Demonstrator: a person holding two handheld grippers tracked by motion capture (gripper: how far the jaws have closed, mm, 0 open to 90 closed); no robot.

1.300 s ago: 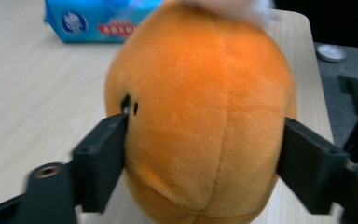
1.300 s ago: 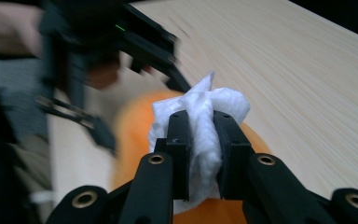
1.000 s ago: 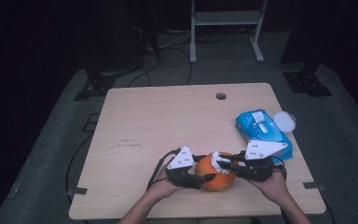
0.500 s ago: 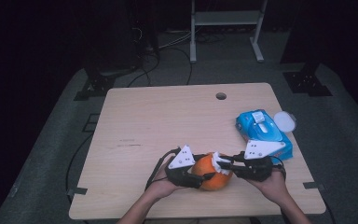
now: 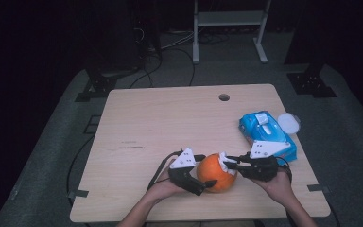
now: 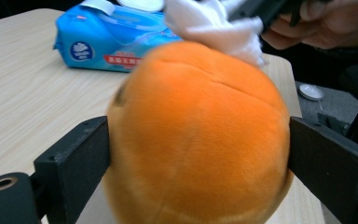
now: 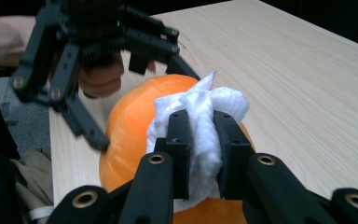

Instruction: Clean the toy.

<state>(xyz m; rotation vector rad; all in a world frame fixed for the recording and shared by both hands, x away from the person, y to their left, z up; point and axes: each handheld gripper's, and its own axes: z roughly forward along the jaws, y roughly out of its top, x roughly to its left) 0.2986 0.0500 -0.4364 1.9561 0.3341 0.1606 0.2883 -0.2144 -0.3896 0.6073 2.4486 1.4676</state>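
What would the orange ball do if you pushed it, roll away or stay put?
The orange ball would probably roll, since it is round and nothing boxes it in on the table. Its fuzzy, stitched surface suggests plush, so it is likely soft and light, squashing rather than breaking. That fuzz may also slow it soon.

On my bench [image 5: 137, 123]: one orange ball [image 5: 216, 172] at 6 o'clock, one white wipe [image 5: 227, 162] on it, one blue wipes pack [image 5: 266, 134] at 3 o'clock, one white lid [image 5: 289, 122] beside it. Two grippers, left gripper [image 5: 207, 175] and right gripper [image 5: 228, 162].
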